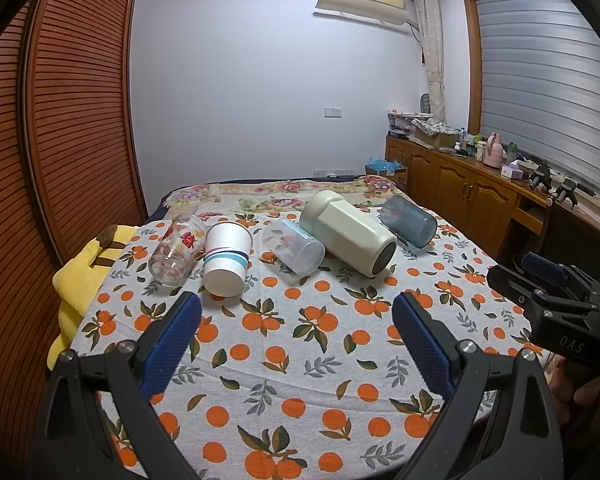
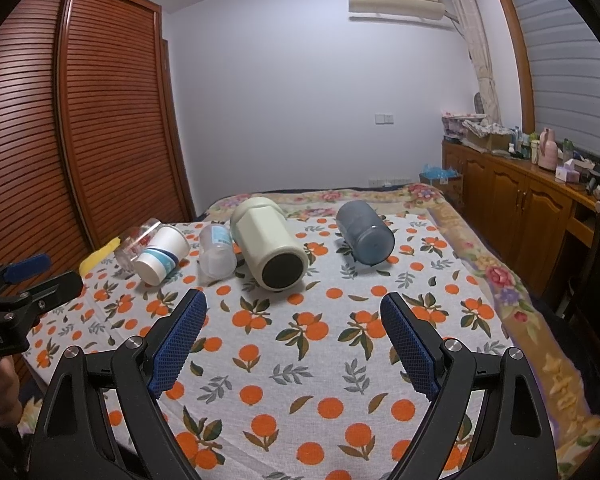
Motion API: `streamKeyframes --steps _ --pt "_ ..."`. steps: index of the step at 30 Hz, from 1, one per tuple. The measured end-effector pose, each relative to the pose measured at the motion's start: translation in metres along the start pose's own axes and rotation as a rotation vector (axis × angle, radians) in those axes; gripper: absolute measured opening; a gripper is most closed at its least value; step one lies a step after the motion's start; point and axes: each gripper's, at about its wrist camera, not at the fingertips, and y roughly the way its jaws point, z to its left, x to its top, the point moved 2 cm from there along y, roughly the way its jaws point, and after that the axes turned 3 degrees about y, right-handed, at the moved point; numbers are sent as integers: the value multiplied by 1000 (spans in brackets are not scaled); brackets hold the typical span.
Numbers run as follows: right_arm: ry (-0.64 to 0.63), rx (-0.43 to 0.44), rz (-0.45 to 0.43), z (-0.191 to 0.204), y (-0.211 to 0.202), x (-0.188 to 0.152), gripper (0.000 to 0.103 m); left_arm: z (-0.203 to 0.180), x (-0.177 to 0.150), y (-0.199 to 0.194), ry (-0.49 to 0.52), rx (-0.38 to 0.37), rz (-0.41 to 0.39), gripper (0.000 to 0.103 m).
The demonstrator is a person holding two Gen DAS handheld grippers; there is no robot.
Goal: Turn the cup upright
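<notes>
Several cups lie on their sides on an orange-print cloth [image 1: 300, 360]: a flowered glass [image 1: 176, 250], a white paper cup with blue stripes [image 1: 226, 258], a clear plastic cup [image 1: 292, 246], a big cream tumbler [image 1: 348, 234] and a blue-grey cup [image 1: 410, 220]. In the right wrist view I see the paper cup [image 2: 160, 254], clear cup [image 2: 216, 252], cream tumbler [image 2: 270, 242] and blue-grey cup [image 2: 364, 232]. My left gripper [image 1: 296, 312] is open and empty, short of the cups. My right gripper [image 2: 294, 312] is open and empty, in front of the cream tumbler.
A yellow plush toy [image 1: 80, 276] lies at the cloth's left edge. A louvred wooden wardrobe [image 1: 60, 120] stands on the left. A wooden cabinet [image 1: 460, 184] cluttered with bottles runs along the right wall. A floral blanket [image 2: 500, 280] covers the bed beyond the cloth.
</notes>
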Motion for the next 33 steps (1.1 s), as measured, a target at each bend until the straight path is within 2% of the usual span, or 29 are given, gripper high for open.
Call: streamKeyframes --steps 10,18,24,33 --pt "16 -4 6 -6 1 1 91 5 -5 8 -2 10 18 97" --pt "6 -2 18 -23 15 23 90 8 -3 27 -2 5 42 97" --pt "-18 -8 76 -49 52 50 88 5 9 51 40 5 57 97" --pt "-49 -41 241 -93 137 85 87 6 29 99 42 -16 111 97"
